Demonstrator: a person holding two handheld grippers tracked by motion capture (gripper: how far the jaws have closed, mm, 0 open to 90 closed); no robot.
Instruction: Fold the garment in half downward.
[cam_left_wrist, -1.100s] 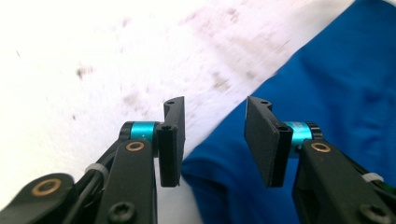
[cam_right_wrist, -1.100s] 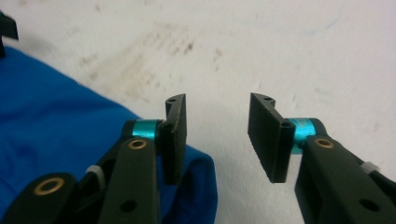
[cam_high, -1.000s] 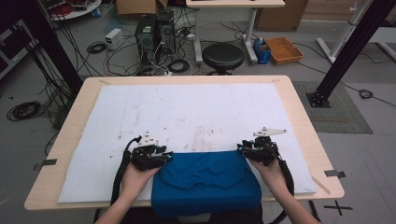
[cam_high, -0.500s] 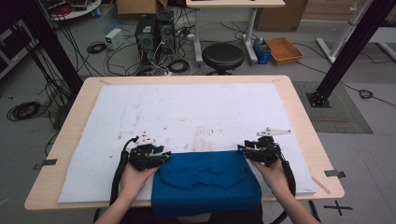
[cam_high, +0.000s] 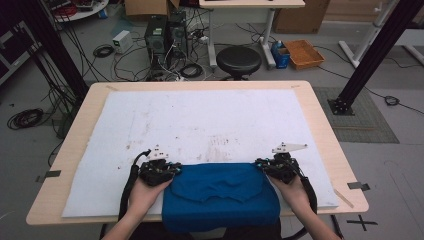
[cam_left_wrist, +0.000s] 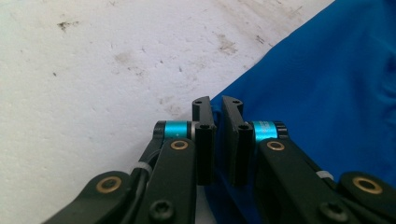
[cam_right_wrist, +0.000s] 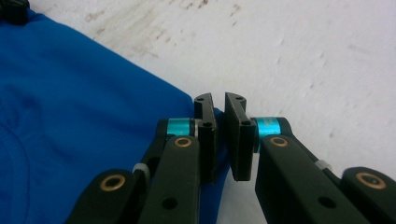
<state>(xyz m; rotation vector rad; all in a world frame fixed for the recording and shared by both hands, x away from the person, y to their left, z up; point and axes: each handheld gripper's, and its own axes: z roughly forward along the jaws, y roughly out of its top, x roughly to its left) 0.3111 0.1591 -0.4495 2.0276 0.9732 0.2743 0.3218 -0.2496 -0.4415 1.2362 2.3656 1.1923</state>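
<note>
Nearby, at the six o'clock edge of the table (cam_high: 320, 107), a blue cloth (cam_high: 220, 197) lay folded on a stained white mat (cam_high: 200, 120), its near side hanging a little over the table's front edge. It looked soft, light and limp, the sort of fabric that would sag and crease rather than hold a shape, and would slide easily over the mat. I judged the far corners the sensible places to take hold, since lifting from both at once would keep it spread.

A person's two hands came in from six o'clock, each holding a pair of tongs. The left tongs (cam_high: 172, 168) sat at the cloth's corner towards ten o'clock; their jaws had just been closing and stood nearly together, with the blue edge (cam_left_wrist: 299, 93) pinched in the thin gap between them. The right tongs (cam_high: 264, 165) sat at the opposite far corner, towards two o'clock; their jaws too had just been closing to a narrow slit, and the corner of the cloth (cam_right_wrist: 84, 121) was caught between the pads. Both tongs rested low, touching the mat beside the fabric.
</note>
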